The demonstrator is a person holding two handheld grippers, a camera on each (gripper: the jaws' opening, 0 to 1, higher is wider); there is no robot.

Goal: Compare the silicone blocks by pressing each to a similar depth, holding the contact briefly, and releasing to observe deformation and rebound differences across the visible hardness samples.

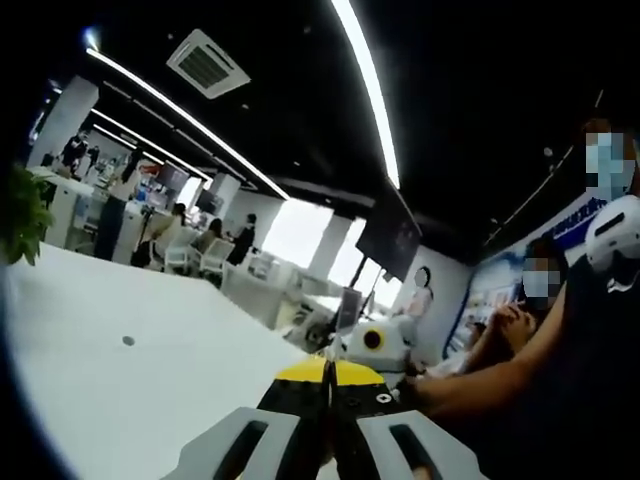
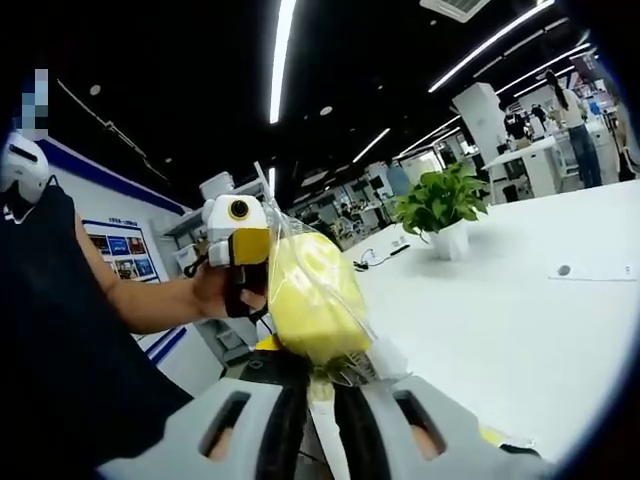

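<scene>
In the left gripper view, the left gripper [image 1: 328, 415] had its jaws clenched together, nothing visible between them, above the white table [image 1: 130, 370]. In the right gripper view, the right gripper [image 2: 322, 385] pinched the clear wrapper of a yellow silicone block [image 2: 310, 295] — held aloft. The thin film could slip, dropping it.

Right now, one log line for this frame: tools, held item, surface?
right tool: shut on bagged yellow block | left tool: shut, nothing seen held | both raised over white table | potted plant on table
</scene>
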